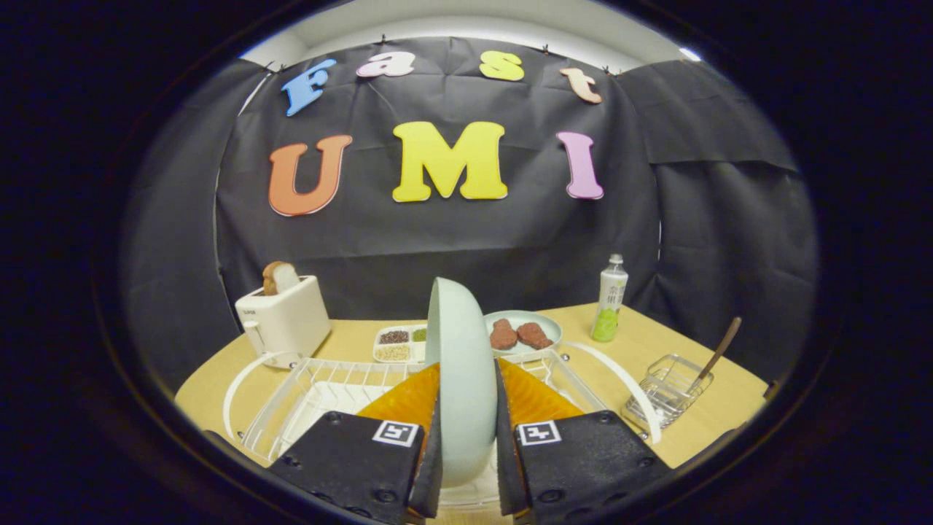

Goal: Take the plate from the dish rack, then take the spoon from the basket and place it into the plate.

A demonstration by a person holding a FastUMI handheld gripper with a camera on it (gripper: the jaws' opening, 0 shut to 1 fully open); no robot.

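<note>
A pale green plate point(459, 372) stands on edge between my two fingers, and my gripper point(466, 445) is shut on it. The plate is held over the white wire dish rack point(321, 390), which lies just ahead and to the left of the fingers. Off to the right stands a small wire basket point(667, 390) with a brown-handled spoon point(718, 351) leaning out of it. The plate's lower rim is hidden between the fingers.
A white toaster point(284, 321) with a slice of bread stands beyond the rack on the left. Behind the plate sit a divided tray of seeds point(397, 344) and a dish with two brown pieces point(525, 332). A green drink bottle point(609, 300) stands beyond the basket.
</note>
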